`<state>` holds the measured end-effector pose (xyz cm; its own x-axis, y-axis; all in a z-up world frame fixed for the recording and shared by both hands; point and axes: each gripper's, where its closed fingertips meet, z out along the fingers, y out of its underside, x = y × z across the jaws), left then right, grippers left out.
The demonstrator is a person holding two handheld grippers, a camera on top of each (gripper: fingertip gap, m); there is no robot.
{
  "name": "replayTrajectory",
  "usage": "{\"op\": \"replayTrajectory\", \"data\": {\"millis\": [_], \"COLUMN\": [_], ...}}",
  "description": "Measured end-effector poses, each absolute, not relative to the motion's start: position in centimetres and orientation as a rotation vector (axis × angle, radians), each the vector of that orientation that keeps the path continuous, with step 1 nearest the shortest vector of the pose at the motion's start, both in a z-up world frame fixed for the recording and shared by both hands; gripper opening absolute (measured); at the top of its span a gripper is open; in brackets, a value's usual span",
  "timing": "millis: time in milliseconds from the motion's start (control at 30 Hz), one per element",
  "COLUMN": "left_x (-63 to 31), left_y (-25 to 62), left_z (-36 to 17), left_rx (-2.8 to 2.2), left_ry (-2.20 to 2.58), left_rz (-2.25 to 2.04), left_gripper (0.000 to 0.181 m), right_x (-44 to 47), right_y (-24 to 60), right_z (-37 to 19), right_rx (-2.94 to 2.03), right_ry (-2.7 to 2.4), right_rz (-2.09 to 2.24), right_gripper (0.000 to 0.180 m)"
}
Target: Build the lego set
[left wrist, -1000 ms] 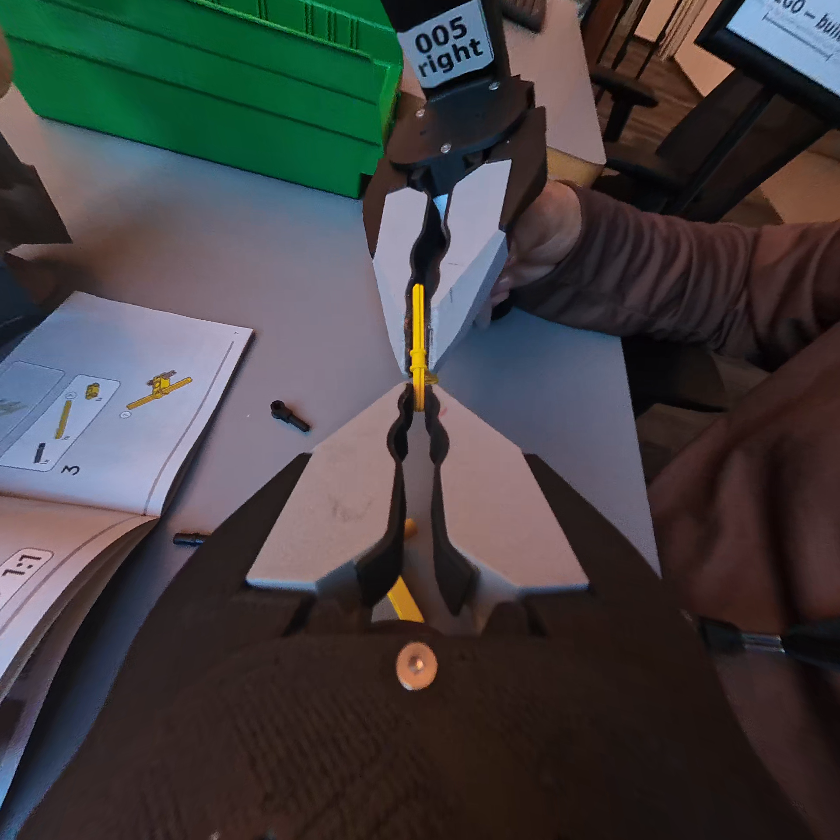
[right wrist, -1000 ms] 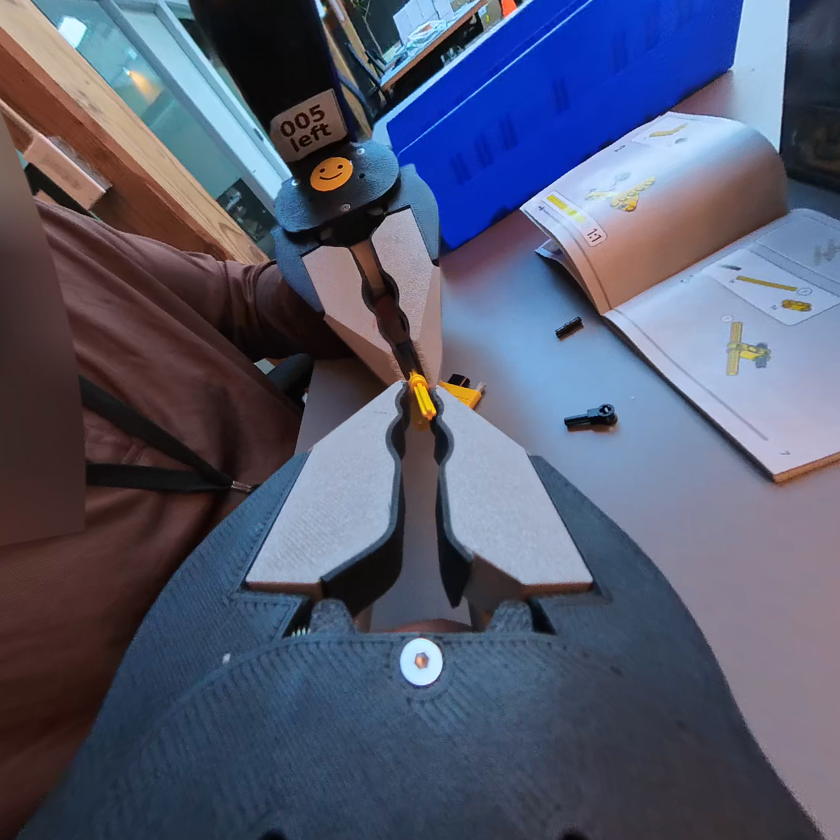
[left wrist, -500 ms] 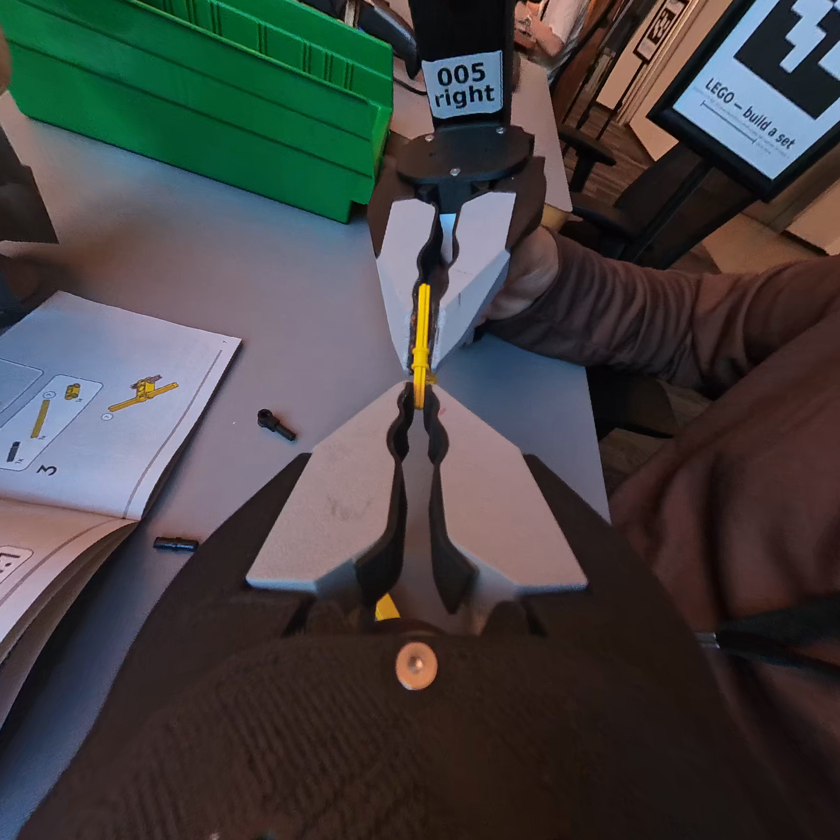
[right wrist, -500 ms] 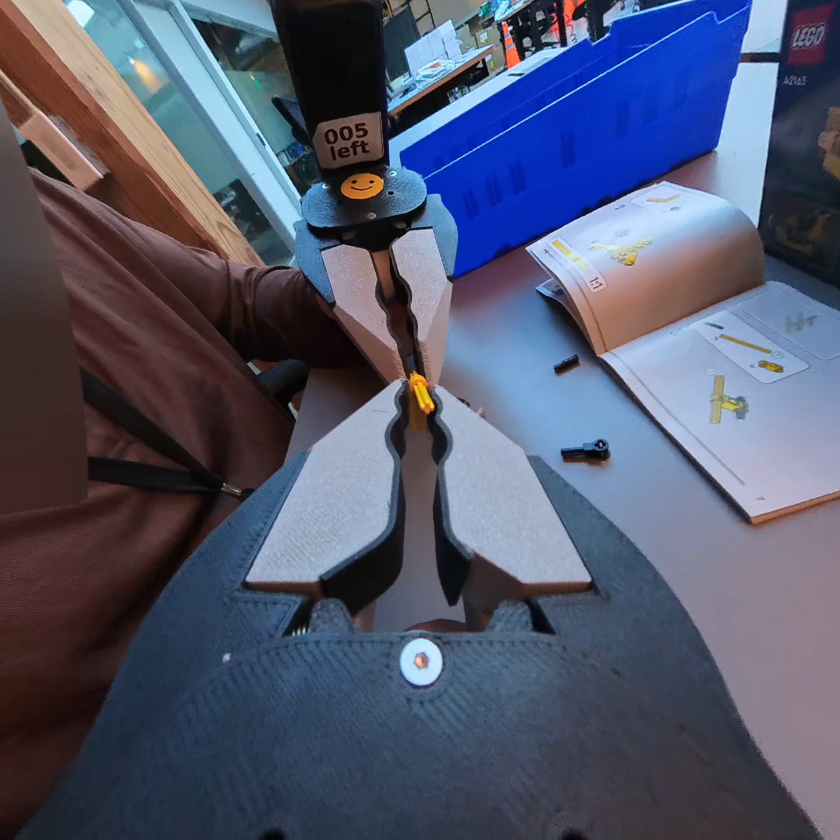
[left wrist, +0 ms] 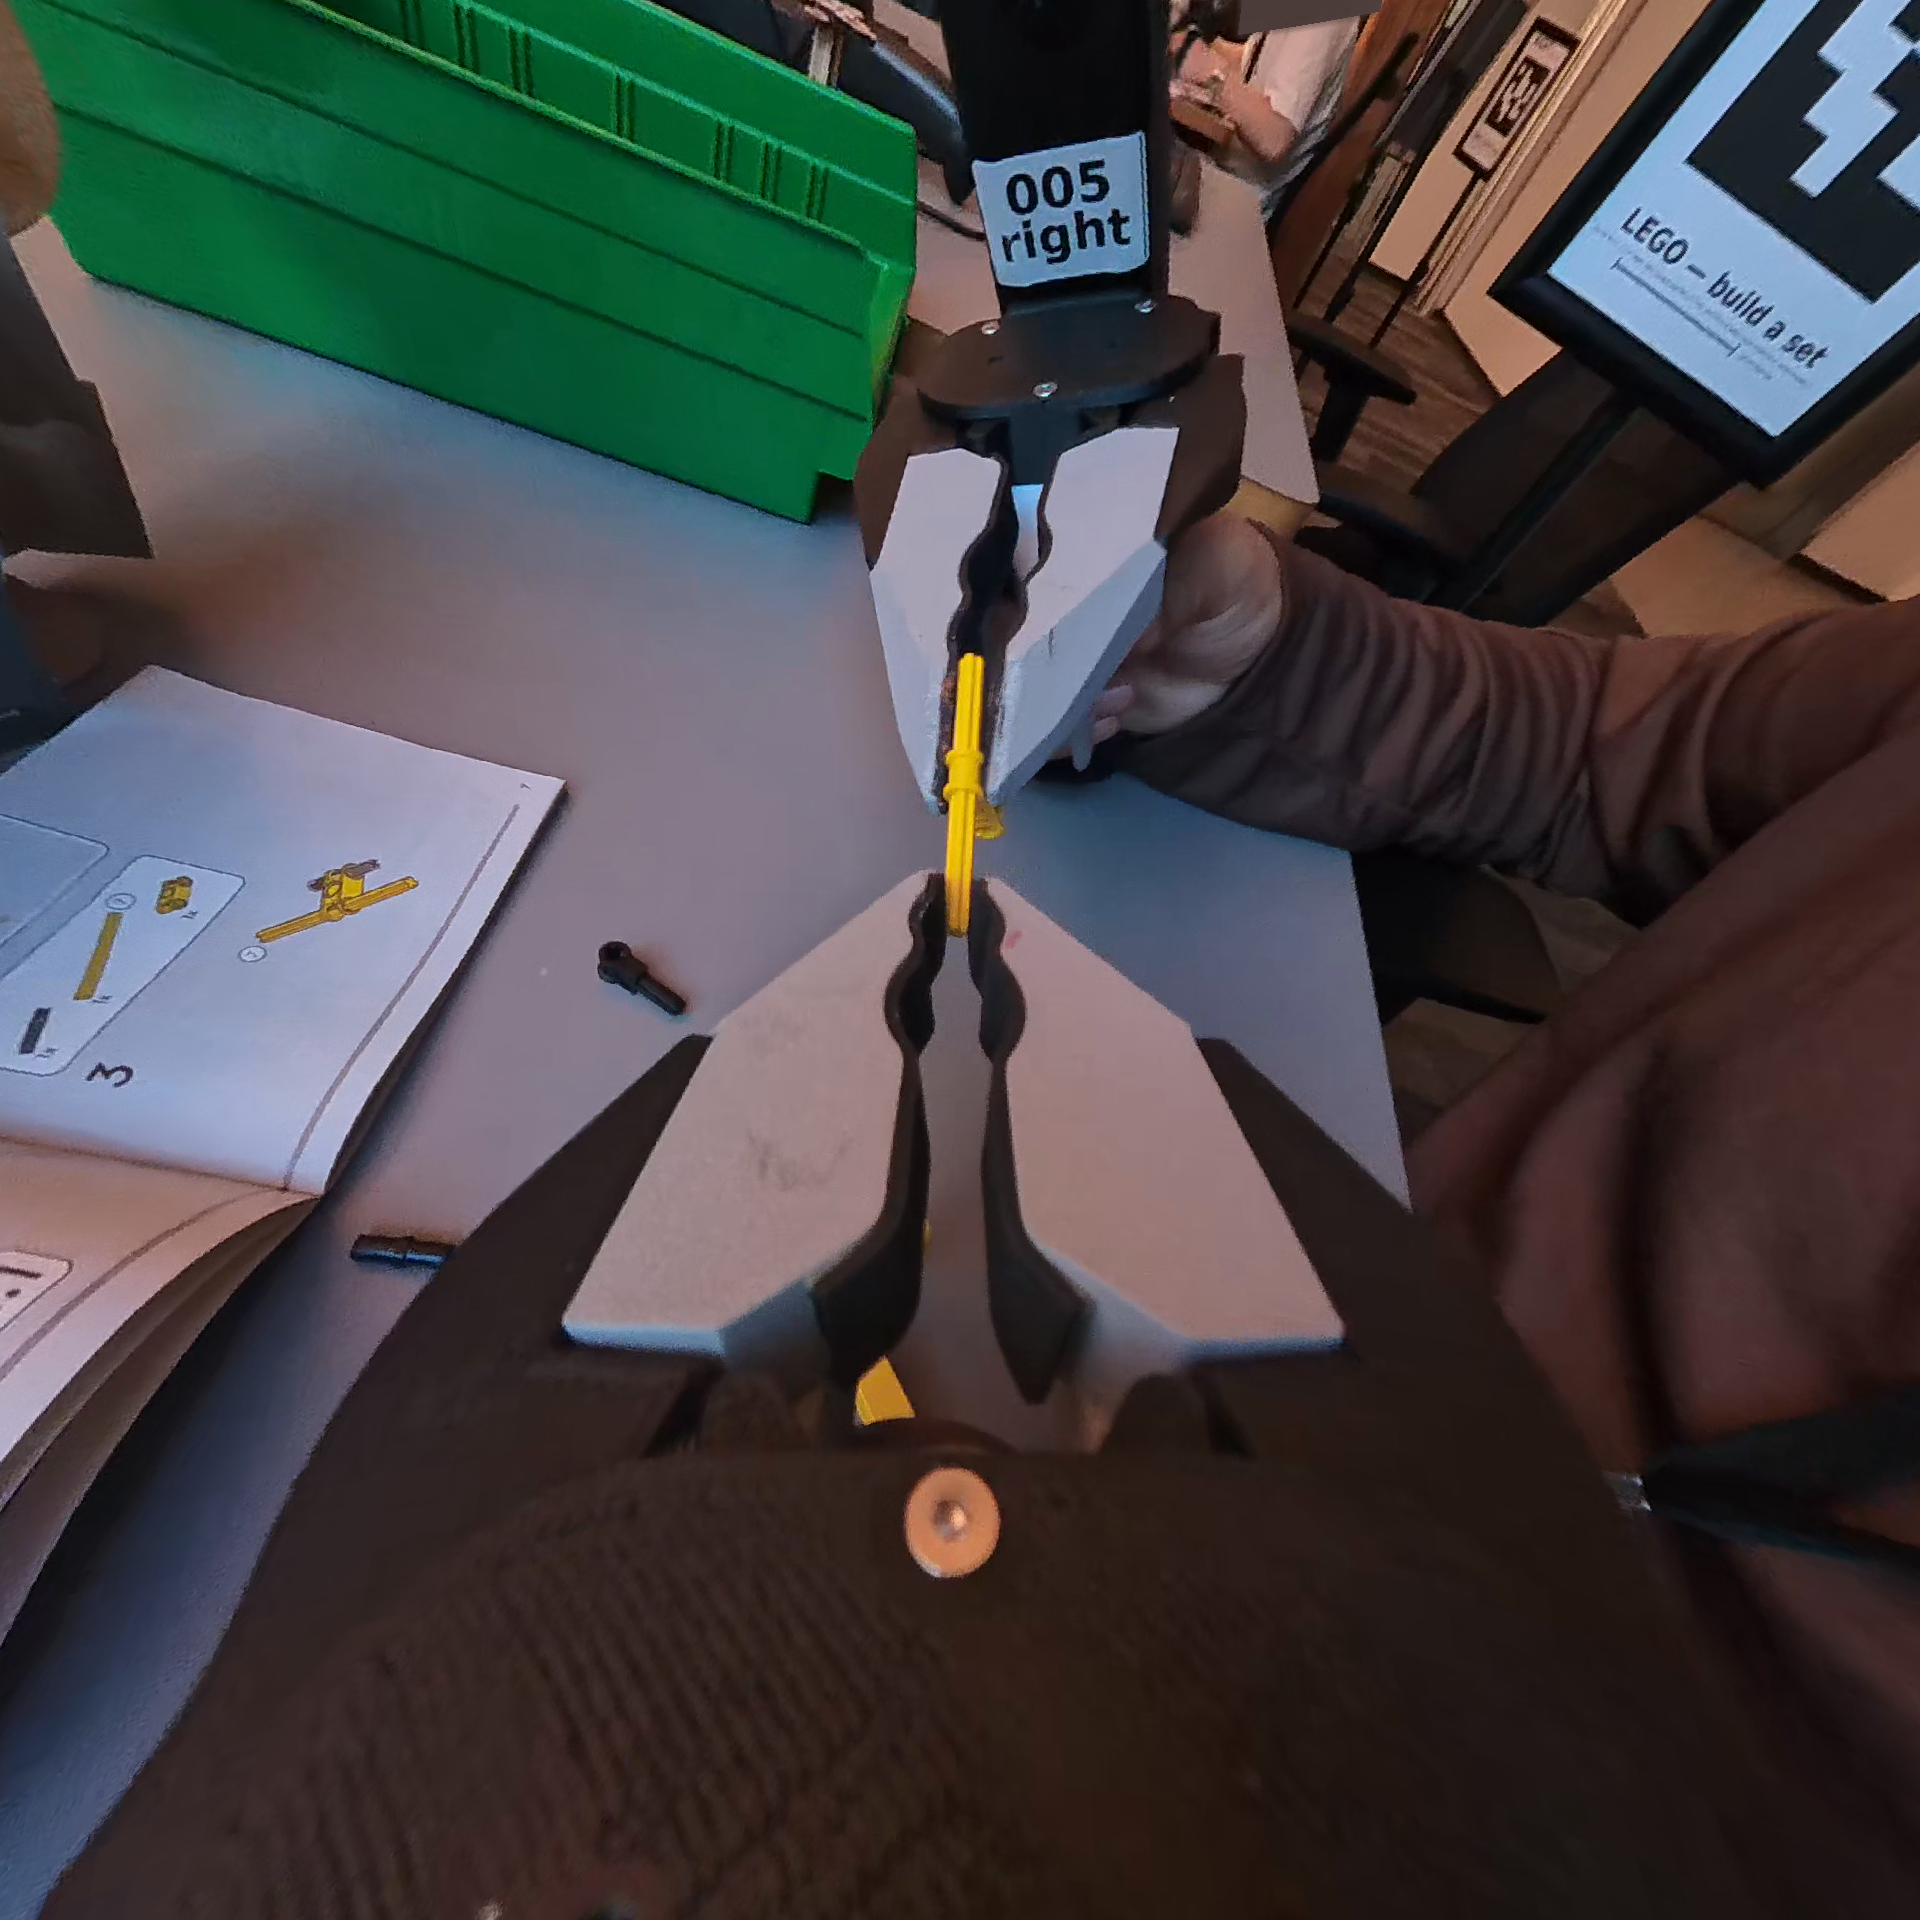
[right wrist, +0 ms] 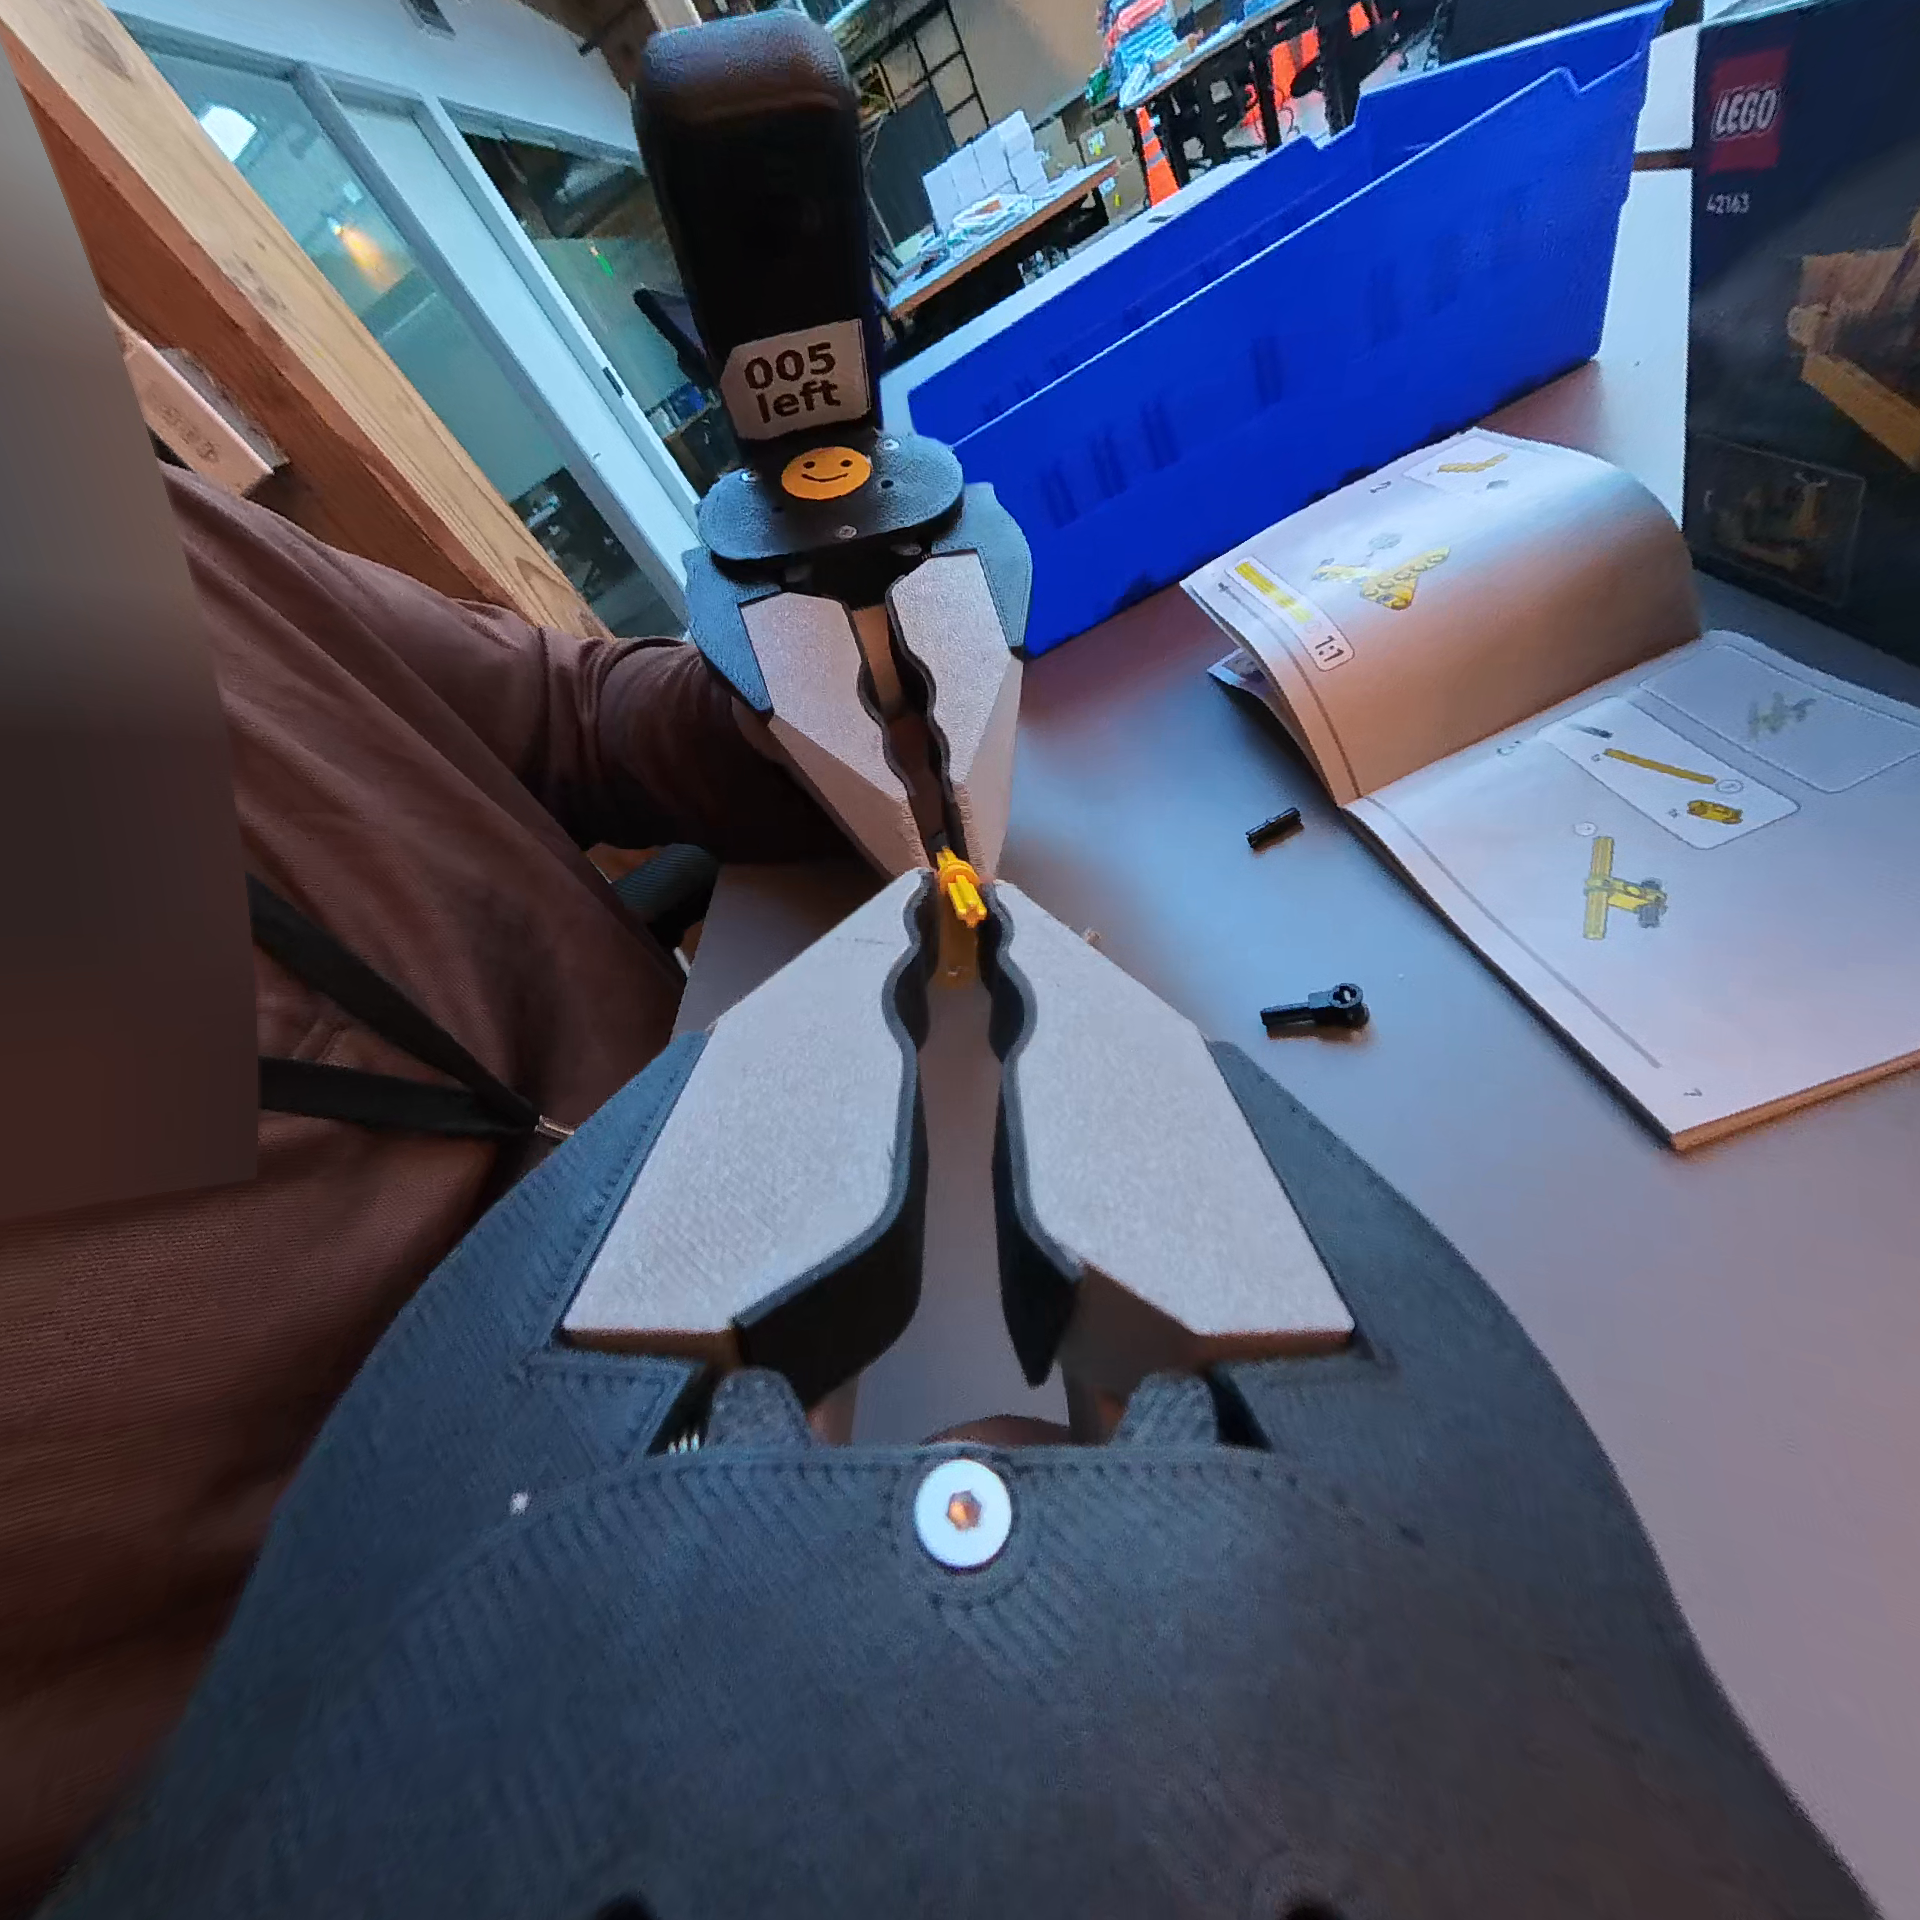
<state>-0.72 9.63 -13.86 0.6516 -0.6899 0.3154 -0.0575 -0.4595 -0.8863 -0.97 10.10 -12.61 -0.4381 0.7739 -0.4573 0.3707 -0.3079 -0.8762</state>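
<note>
1. The left gripper has flat, matte grey fingers of wedge shape with wavy black inner edges, set in a ribbed black printed body. Its tips are pinched together on the near end of a thin yellow axle.
2. The right gripper, of the same build, faces it tip to tip above the table. Its fingers are clamped on the other end of the yellow axle, which lies along their wavy channel.
3. The axle is a slim plastic rod with a small collar near the right gripper's tips; it bridges the short gap between the two grippers. A small yellow piece shows beside the collar, too small to make out.
4. A second yellow part shows under the left gripper, mostly hidden.
5. On the smooth grey table lie two small black parts: a pin with a ring end and a short straight pin, well apart from the grippers.
6. Near them an open instruction booklet lies with curled, glossy pages.
7. Farther out stand a ribbed green plastic bin, a blue plastic bin and a dark cardboard set box.
8. A brown sleeve reaches behind the right gripper.
</note>
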Motion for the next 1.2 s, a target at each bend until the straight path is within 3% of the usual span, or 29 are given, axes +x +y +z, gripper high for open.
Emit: {"op": "replayTrajectory", "data": {"millis": [1200], "left_x": [-0.9], "left_y": [9.8], "left_z": [-12.5], "left_rx": [-1.88], "left_ry": [0.544], "left_rz": [-0.814], "left_gripper": [0.002], "right_x": [-1.9], "right_y": [9.7], "right_z": [-11.4], "right_rx": [-1.415], "right_ry": [-1.52], "right_rz": [1.915], "right_gripper": [0.004]}}
